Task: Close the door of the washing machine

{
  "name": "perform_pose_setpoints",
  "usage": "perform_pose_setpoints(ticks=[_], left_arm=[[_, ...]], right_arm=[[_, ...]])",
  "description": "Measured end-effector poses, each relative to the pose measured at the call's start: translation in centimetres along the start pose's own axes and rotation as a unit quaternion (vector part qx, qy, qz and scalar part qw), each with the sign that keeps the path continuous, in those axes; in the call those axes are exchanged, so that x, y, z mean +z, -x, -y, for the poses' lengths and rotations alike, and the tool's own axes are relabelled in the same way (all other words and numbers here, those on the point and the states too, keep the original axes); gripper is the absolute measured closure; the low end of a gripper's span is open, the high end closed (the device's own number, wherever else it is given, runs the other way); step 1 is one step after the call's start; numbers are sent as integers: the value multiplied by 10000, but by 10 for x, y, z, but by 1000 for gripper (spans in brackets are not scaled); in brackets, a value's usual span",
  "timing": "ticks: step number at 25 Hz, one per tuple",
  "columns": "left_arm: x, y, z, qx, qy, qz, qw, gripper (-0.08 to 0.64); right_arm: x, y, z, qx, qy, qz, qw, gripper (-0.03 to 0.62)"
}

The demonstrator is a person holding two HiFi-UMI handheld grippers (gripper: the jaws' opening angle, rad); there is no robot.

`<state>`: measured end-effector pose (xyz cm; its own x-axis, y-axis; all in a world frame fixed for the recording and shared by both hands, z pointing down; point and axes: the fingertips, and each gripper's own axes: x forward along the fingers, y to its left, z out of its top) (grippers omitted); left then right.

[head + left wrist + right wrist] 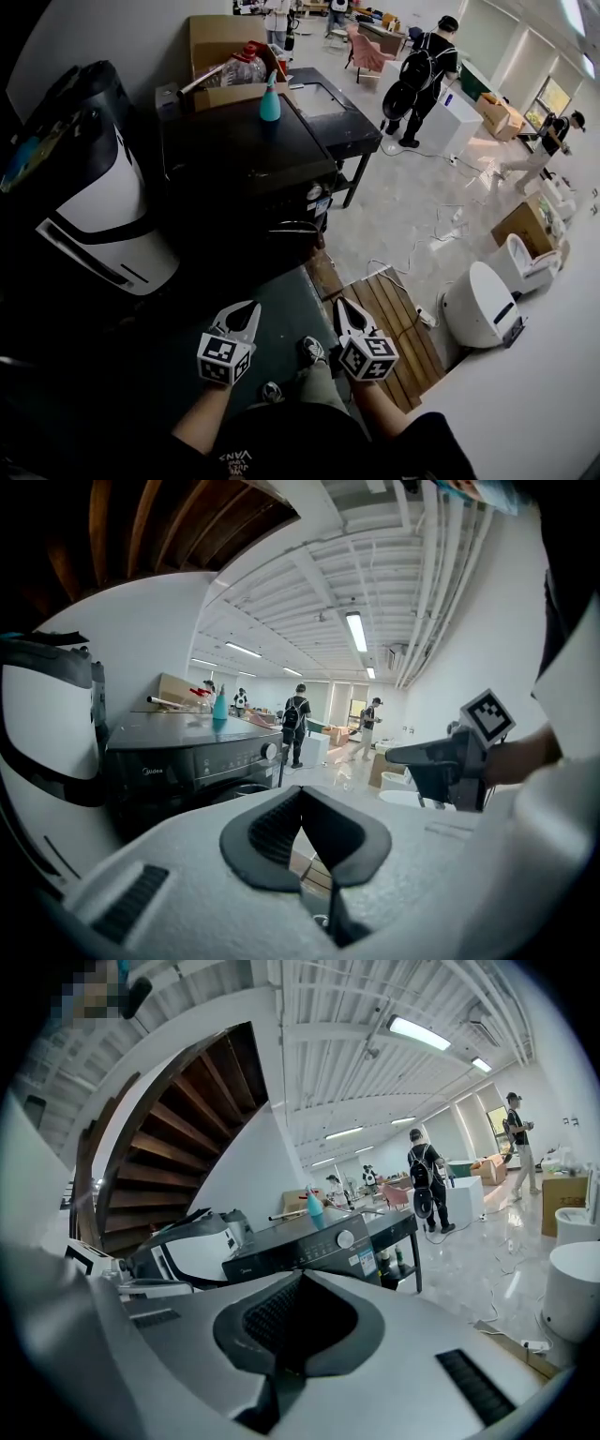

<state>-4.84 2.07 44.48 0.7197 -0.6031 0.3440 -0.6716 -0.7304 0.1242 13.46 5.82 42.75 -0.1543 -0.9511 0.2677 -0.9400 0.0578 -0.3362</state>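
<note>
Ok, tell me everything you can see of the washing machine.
The washing machine is a black front-loader, upright on the floor, with a glossy flat top. Its dark control panel carries a Midea badge and a round silver knob. A teal spray bottle stands on top, a cardboard box at the back edge. A white appliance and a black table flank it. The door area is too dark to read.

Head view: high, looking steeply down past the left tool (pixel 246 314) and right tool (pixel 345 311) to the washing machine (pixel 244 159). Both tool views: low, near-level, closer, facing its front. All three views share it.
</note>
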Motion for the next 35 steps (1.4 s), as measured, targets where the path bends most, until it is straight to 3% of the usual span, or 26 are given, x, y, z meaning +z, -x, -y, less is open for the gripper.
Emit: perform_pose_setpoints(ticks=[7,17,35], left_arm=[[-1,32,12,-185,-134,73,9997,549],[-18,66,19,-145,-166,-13,9998,549],[-25,74,13,-81,-28,32,10000,549]], right_arm=[[-7,26,-22,78,156,-25,9998,592],[-23,47,-46,172,163,-75,9997,594],[-26,48,-53,70,71,-94,9999,594]])
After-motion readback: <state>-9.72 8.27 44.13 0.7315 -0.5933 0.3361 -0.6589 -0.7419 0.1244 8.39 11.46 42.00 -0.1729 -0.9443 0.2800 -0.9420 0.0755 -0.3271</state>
